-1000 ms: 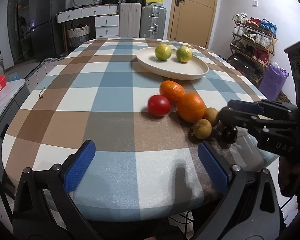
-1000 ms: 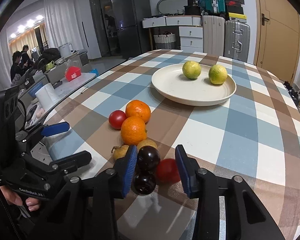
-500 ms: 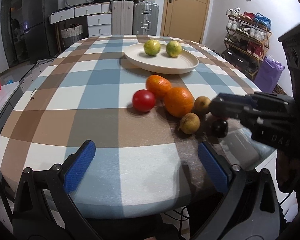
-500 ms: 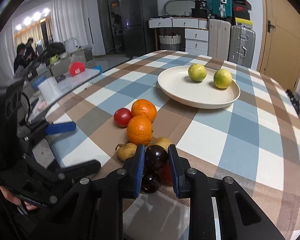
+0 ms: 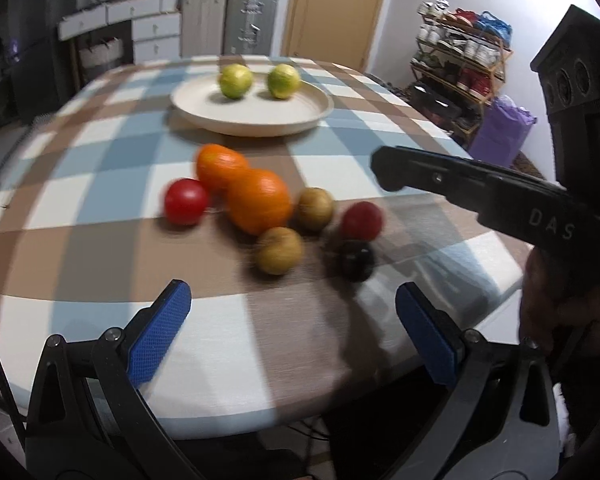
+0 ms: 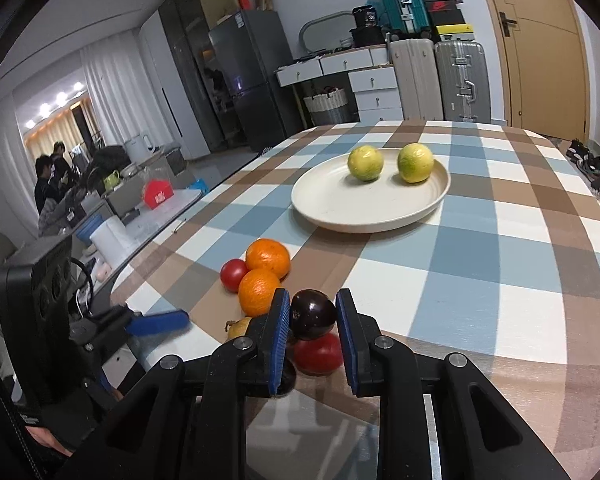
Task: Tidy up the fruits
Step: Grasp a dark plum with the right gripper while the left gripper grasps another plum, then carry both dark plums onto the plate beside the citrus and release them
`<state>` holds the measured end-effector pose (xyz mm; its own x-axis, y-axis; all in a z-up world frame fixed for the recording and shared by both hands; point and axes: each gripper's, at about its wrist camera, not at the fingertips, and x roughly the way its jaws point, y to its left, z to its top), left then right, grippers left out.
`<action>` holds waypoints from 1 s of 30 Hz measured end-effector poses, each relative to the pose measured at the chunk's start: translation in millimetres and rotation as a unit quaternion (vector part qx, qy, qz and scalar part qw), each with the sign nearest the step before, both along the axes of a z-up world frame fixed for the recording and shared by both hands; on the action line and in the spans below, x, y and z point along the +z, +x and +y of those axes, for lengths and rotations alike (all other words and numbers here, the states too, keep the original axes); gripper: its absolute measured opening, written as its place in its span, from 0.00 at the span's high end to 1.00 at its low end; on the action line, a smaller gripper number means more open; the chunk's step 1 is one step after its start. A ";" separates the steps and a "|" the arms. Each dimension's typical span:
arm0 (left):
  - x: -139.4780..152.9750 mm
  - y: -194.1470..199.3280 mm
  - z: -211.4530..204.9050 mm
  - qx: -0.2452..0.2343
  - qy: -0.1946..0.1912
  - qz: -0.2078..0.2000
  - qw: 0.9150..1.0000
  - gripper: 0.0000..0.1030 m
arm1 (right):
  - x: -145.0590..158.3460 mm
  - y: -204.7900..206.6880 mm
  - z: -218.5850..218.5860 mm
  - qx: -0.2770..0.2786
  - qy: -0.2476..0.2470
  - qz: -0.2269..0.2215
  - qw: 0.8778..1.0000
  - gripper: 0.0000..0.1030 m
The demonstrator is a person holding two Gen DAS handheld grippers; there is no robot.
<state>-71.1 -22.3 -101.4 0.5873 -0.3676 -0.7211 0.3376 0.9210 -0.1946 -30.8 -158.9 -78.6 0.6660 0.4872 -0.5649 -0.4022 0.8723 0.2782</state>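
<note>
The right gripper (image 6: 312, 316) pinches a dark plum (image 6: 312, 314) for the plate (image 6: 340, 216); the left gripper (image 5: 291, 334) waits with jaws spread.

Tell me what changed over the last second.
The right gripper closed its fingers on the upper dark plum and lifted it off the table, above the red fruit. The left gripper stayed open and empty. The oranges, the plate and its two limes stayed put.
</note>
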 end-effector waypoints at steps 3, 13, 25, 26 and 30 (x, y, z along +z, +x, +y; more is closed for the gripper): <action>-2.3 6.2 -7.2 -0.002 -0.015 0.016 1.000 0.01 | 0.2 -1.2 -9.3 -0.007 0.005 0.000 1.000 0.77; 5.0 8.7 -34.6 -0.025 -0.007 0.008 1.000 0.01 | 0.6 -5.8 -29.5 -0.020 0.022 -0.007 1.000 0.77; 12.2 20.9 -46.1 -0.046 -0.010 0.008 0.999 0.39 | 0.4 -11.5 -47.2 -0.029 0.045 -0.014 0.998 0.77; 11.0 23.3 -46.6 -0.047 -0.008 0.012 0.999 0.42 | -0.2 -11.9 -49.4 -0.031 0.047 -0.014 0.998 0.77; 1.8 29.8 -48.6 -0.046 -0.004 0.036 0.998 0.59 | -2.1 -13.8 -55.8 -0.034 0.053 -0.014 0.998 0.77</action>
<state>-41.3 -70.9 -99.7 0.4970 -0.4235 -0.7574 0.4050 0.8851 -0.2292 -44.6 -214.7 -80.6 0.7145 0.4962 -0.4933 -0.3518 0.8642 0.3597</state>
